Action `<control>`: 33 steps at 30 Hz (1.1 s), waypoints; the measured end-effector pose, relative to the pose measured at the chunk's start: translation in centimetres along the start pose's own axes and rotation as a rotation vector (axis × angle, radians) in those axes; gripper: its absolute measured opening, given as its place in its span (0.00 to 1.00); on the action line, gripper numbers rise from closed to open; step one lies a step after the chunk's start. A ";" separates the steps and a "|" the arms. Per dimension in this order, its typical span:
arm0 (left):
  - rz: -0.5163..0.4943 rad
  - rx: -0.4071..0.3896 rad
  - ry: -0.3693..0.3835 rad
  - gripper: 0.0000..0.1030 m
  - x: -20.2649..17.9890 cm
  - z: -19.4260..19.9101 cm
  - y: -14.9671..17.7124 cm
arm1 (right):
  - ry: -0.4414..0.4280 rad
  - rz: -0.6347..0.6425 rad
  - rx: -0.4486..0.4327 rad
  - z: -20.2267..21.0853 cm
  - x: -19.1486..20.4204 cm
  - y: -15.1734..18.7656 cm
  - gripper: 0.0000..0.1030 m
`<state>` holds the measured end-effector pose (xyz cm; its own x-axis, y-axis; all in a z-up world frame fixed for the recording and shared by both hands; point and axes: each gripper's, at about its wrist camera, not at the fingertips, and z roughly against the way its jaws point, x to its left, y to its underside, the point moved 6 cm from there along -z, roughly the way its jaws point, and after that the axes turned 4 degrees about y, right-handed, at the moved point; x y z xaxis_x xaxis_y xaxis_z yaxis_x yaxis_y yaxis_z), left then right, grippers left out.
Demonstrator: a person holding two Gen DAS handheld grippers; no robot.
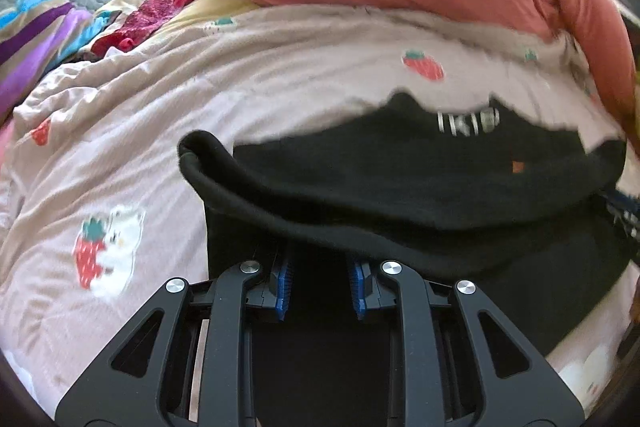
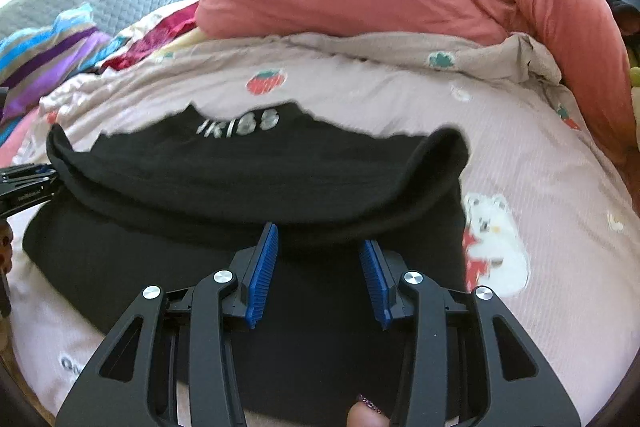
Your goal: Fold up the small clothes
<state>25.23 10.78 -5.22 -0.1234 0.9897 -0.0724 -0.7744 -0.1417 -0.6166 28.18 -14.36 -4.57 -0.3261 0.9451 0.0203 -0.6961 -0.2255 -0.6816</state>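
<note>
Black garment (image 1: 400, 179) lies half-folded on pink quilt (image 1: 120, 131); both grippers seemingly gape empty, jaws parted.

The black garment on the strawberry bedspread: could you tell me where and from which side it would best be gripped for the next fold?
Probably the rolled fold edge of the black garment, near its two raised ends. That thick hem stands above the layer beneath, facing both grippers, so the left gripper and right gripper, jaws open, could come in from the near side.
</note>
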 end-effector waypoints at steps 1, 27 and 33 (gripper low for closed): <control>0.016 -0.010 0.006 0.15 0.2 0.0 -0.6 | 0.003 -0.011 -0.013 0.0 -0.3 -0.6 0.39; 0.215 0.026 0.072 0.33 7.5 -2.5 -0.3 | 0.089 -0.168 0.049 -4.1 -7.6 -3.1 0.39; 0.200 0.021 0.112 0.17 6.8 -2.9 -0.8 | 0.020 -0.219 0.081 -5.6 -7.9 -3.2 0.23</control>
<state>26.82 17.72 -7.54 -0.2065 0.9378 -0.2790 -0.7546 -0.3341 -0.5648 36.59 -19.79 -6.66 -0.1497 0.9778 0.1464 -0.7981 -0.0321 -0.6017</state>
